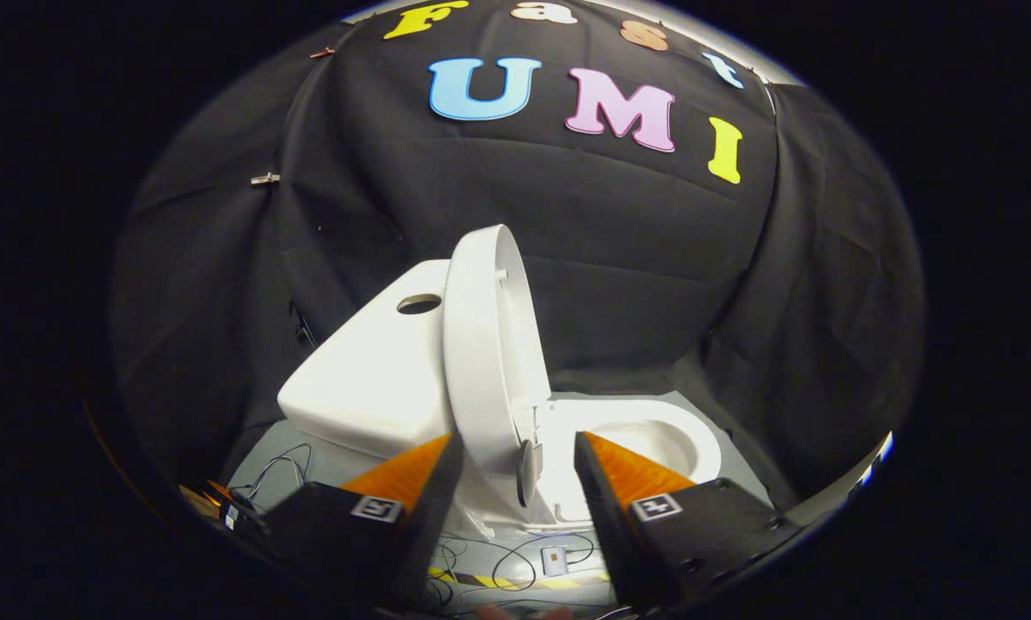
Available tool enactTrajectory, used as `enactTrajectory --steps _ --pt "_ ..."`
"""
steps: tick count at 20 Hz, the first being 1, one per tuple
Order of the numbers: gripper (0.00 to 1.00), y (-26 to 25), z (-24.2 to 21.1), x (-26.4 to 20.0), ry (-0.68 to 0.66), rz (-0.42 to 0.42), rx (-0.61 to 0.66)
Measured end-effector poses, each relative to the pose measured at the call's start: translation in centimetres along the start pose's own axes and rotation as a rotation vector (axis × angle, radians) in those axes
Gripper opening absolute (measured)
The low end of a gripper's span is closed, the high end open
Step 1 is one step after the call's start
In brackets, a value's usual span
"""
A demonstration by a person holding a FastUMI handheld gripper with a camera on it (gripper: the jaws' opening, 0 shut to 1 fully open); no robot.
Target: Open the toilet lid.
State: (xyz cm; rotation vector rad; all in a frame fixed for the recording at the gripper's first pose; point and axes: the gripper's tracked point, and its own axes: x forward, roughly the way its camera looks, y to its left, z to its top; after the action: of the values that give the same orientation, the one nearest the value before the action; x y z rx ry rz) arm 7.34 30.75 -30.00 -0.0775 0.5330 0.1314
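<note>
A white toilet stands ahead of me, seen from the side. Its lid [481, 344] is raised upright and leans back toward the tank [369, 379], which has a round hole on top. The bowl [653, 439] lies uncovered beyond my right finger. My gripper [515, 448] is open, its two fingers well apart. The lower edge of the lid near the hinge sits in the gap just ahead of the fingers, and neither finger visibly presses on it.
Black cloth walls close in the booth on all sides. The toilet rests on a pale floor panel [739, 482]. Loose cables [498, 568] and a small white box [555, 560] lie on the floor below the fingers, near a yellow-black striped tape.
</note>
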Motion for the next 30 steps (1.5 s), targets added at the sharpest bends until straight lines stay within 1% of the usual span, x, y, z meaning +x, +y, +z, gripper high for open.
enactTrajectory --steps 1,2,4,11,19,25,30 --pt "0.91 -0.1 0.2 -0.1 -0.009 0.002 0.003" --pt "0.95 -0.2 0.6 -0.5 -0.022 0.004 0.006" --pt "0.92 -0.2 1.7 -1.6 -0.048 0.010 0.002" --pt "0.95 -2.9 6.4 -5.7 -0.133 0.040 0.019" --pt "0.95 -7.1 12.0 -10.0 -0.250 0.024 0.039" --pt "0.95 -10.6 15.4 -14.0 -0.341 0.008 0.058" --pt "0.95 -13.4 17.7 -16.8 -0.389 -0.007 0.066"
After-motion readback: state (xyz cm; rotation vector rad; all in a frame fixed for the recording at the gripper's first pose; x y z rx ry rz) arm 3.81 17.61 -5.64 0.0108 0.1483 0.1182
